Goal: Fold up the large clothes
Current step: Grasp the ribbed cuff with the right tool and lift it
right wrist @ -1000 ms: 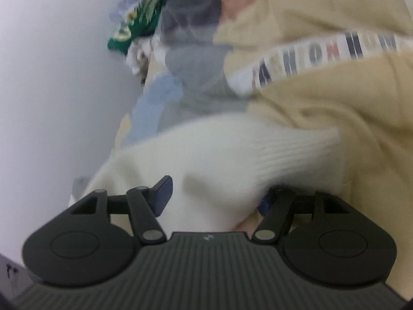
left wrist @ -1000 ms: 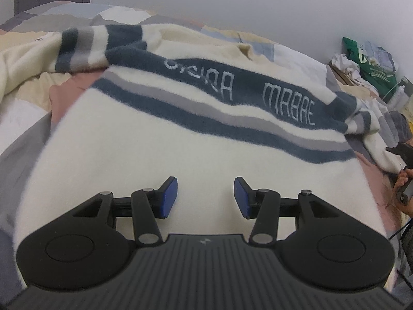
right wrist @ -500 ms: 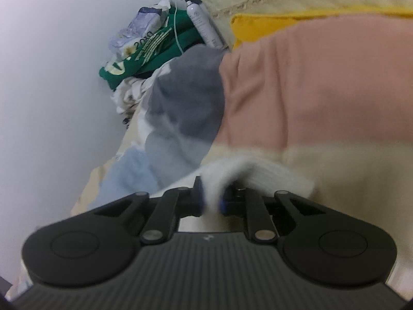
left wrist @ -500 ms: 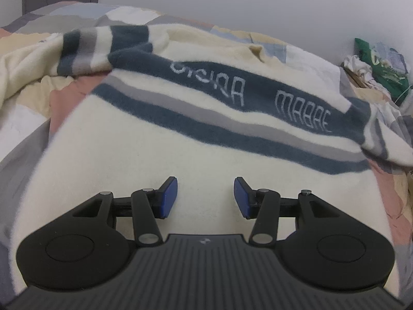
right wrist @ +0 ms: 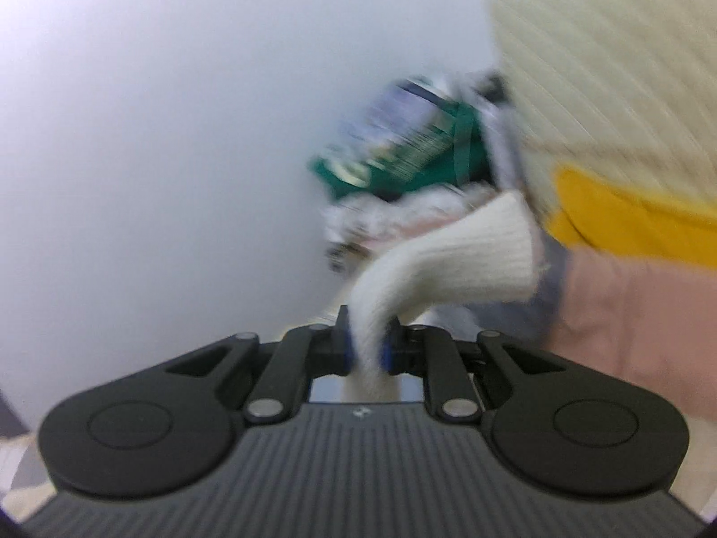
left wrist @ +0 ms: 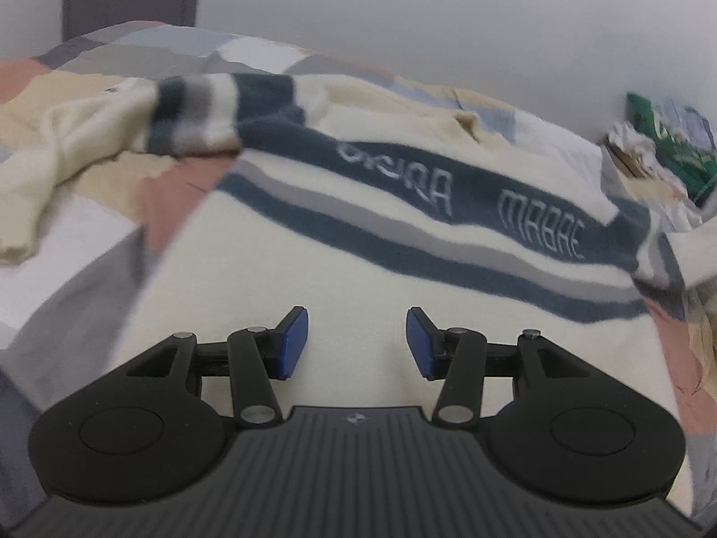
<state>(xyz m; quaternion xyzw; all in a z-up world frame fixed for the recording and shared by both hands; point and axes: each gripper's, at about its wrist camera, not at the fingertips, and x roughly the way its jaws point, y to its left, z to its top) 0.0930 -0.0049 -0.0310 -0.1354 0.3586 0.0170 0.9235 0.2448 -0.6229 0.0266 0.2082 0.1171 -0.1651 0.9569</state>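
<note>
One sleeve cuff (right wrist: 470, 246) now pinched in right claw (right wrist: 367, 349), lifted off bed since a second ago. Left claw (left wrist: 357, 343) gaping, empty, over sweater (left wrist: 313, 269) on bed (left wrist: 89, 242). Sleeve fold looks underway.

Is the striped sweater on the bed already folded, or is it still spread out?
Spread out. The sweater lies flat on the bed, its left sleeve stretched sideways. The right claw is clamped on a ribbed cuff.

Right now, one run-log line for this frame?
left gripper: open, over cream knit sweater with navy-grey stripes | right gripper: shut on ribbed cream sleeve cuff | fold: not yet done
</note>
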